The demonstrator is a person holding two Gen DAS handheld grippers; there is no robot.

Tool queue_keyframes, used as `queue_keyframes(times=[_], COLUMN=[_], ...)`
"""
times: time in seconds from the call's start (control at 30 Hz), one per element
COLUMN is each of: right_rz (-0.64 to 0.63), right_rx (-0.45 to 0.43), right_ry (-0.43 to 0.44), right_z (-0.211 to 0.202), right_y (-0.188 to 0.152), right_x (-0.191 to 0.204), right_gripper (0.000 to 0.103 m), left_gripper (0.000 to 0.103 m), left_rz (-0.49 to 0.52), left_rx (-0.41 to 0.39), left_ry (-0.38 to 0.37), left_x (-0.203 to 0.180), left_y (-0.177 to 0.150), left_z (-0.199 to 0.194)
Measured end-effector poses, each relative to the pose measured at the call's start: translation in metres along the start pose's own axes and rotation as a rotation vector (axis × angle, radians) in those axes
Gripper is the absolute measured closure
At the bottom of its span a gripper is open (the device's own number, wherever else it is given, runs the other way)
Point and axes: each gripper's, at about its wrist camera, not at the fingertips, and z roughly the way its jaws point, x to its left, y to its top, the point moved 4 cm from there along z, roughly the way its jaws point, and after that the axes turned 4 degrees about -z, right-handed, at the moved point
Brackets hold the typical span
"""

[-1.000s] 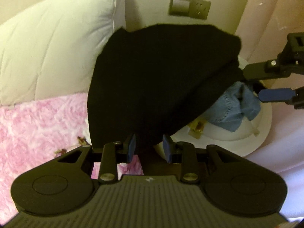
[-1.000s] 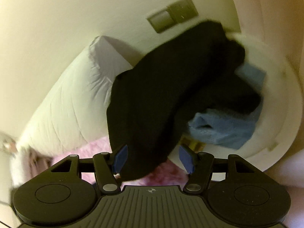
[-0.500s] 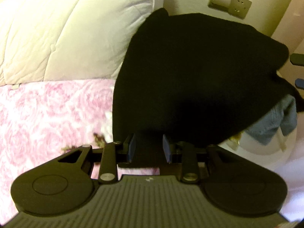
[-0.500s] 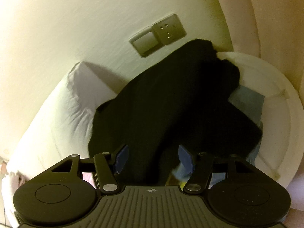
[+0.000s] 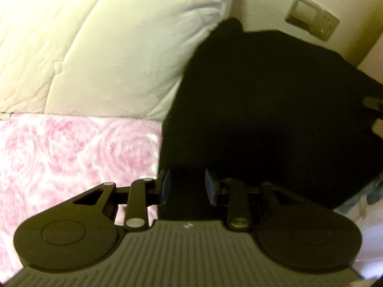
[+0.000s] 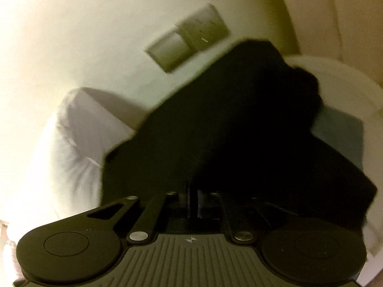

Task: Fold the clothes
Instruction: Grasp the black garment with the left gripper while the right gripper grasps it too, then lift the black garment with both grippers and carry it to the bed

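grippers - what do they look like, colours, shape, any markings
Both match: the left gripper has a matte black body with a ribbed grey centre plate bearing a small crosshair mark, two round black discs at the sides, and silver rivets on black linkage arms. Its fingers carry blue pads. The right gripper shows the same build; its pads look dark. No cables or sleeves visible.

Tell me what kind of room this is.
Probably a bedroom: a puffy white quilted duvet lies on a fuzzy pink rose-patterned blanket, beside a beige wall switch and socket plate.
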Motion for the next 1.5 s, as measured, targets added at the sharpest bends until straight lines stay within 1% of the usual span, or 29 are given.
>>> queue_keyframes(times=[0.07, 0.13, 0.2, 0.23, 0.3, 0.4, 0.43, 0.47, 0.57, 0.63, 0.67, 0.73, 0.77, 0.8, 0.83, 0.9, 0.93, 0.97, 1.1, 1.13, 1.17, 1.2, 1.23, 1.3, 1.33, 1.4, 1.43, 1.47, 1.5], right_rz=[0.006, 0.087, 0.153, 0.184, 0.171, 0.139, 0.129, 0.13, 0.157, 0.177, 0.184, 0.157, 0.142, 0.126, 0.11, 0.097, 0.106, 0.116, 0.153, 0.159, 0.164, 0.17, 0.18, 0.21, 0.226, 0.26, 0.276, 0.282, 0.284], right_rx=[-0.01, 0.041, 0.06, 0.067, 0.057, 0.035, 0.027, 0.019, 0.013, 0.016, 0.01, 0.014, 0.018, 0.021, 0.024, 0.03, 0.033, 0.035, 0.045, 0.037, 0.026, 0.015, 0.001, -0.014, -0.015, -0.021, -0.024, -0.029, -0.034], right_ry=[-0.016, -0.037, -0.043, -0.047, -0.064, -0.096, -0.107, -0.122, -0.152, -0.159, -0.148, -0.12, -0.105, -0.09, -0.076, -0.061, -0.066, -0.07, -0.089, -0.089, -0.089, -0.089, -0.087, -0.076, -0.069, -0.074, -0.077, -0.074, -0.069], right_z=[-0.005, -0.001, 0.0, 0.0, -0.003, -0.005, -0.006, -0.006, -0.001, 0.004, 0.005, 0.008, 0.01, 0.012, 0.013, 0.016, 0.016, 0.017, 0.019, 0.017, 0.014, 0.01, 0.008, 0.004, 0.003, 0.004, 0.005, 0.007, 0.009], right_y=[0.005, 0.004, 0.003, 0.003, 0.007, 0.014, 0.016, 0.018, 0.023, 0.024, 0.024, 0.024, 0.024, 0.025, 0.025, 0.024, 0.023, 0.023, 0.02, 0.021, 0.023, 0.025, 0.027, 0.03, 0.03, 0.033, 0.034, 0.035, 0.036], right_x=[0.002, -0.011, -0.022, -0.028, -0.029, -0.032, -0.034, -0.037, -0.047, -0.056, -0.06, -0.055, -0.052, -0.048, -0.045, -0.042, -0.043, -0.044, -0.047, -0.048, -0.05, -0.051, -0.054, -0.062, -0.067, -0.074, -0.077, -0.078, -0.078], right_gripper=[0.096, 0.096, 0.095, 0.091, 0.085, 0.063, 0.051, 0.044, 0.044, 0.044, 0.044, 0.047, 0.071, 0.077, 0.077, 0.076, 0.072, 0.065, 0.063, 0.056, 0.039, 0.033, 0.029, 0.029, 0.029, 0.029, 0.029, 0.029, 0.029], left_gripper=[0.076, 0.076, 0.076, 0.075, 0.072, 0.069, 0.069, 0.069, 0.069, 0.076, 0.086, 0.089, 0.086, 0.075, 0.069, 0.064, 0.063, 0.057, 0.054, 0.052, 0.049, 0.047, 0.046, 0.045, 0.047, 0.069, 0.073, 0.081, 0.085], left_rz=[-0.032, -0.06, -0.077, -0.087, -0.114, -0.164, -0.179, -0.193, -0.196, -0.173, -0.163, -0.155, -0.152, -0.156, -0.175, -0.222, -0.246, -0.272, -0.384, -0.413, -0.443, -0.471, -0.496, -0.524, -0.522, -0.457, -0.403, -0.349, -0.301], left_rx=[0.013, 0.025, 0.03, 0.029, 0.028, 0.045, 0.048, 0.052, 0.05, 0.025, 0.009, -0.006, -0.011, -0.012, -0.005, 0.015, 0.03, 0.045, 0.058, 0.069, 0.085, 0.097, 0.107, 0.119, 0.114, 0.071, 0.053, 0.035, 0.015], left_ry=[-0.022, -0.03, -0.038, -0.049, -0.078, -0.15, -0.168, -0.186, -0.219, -0.238, -0.247, -0.254, -0.255, -0.249, -0.24, -0.262, -0.274, -0.279, -0.351, -0.371, -0.393, -0.42, -0.455, -0.499, -0.515, -0.53, -0.516, -0.502, -0.486], left_x=[0.009, 0.017, 0.022, 0.025, 0.031, 0.032, 0.032, 0.031, 0.026, 0.026, 0.027, 0.031, 0.034, 0.037, 0.041, 0.047, 0.049, 0.052, 0.064, 0.068, 0.072, 0.074, 0.075, 0.073, 0.071, 0.06, 0.056, 0.051, 0.048], left_y=[0.005, 0.008, 0.01, 0.011, 0.011, 0.013, 0.014, 0.015, 0.017, 0.016, 0.015, 0.013, 0.012, 0.011, 0.011, 0.011, 0.012, 0.011, 0.004, 0.002, 0.0, -0.001, -0.001, 0.004, 0.008, 0.014, 0.016, 0.018, 0.019], left_z=[0.004, 0.01, 0.013, 0.015, 0.019, 0.033, 0.038, 0.043, 0.051, 0.051, 0.05, 0.048, 0.046, 0.046, 0.048, 0.053, 0.056, 0.058, 0.059, 0.061, 0.064, 0.067, 0.071, 0.077, 0.078, 0.067, 0.061, 0.055, 0.049])
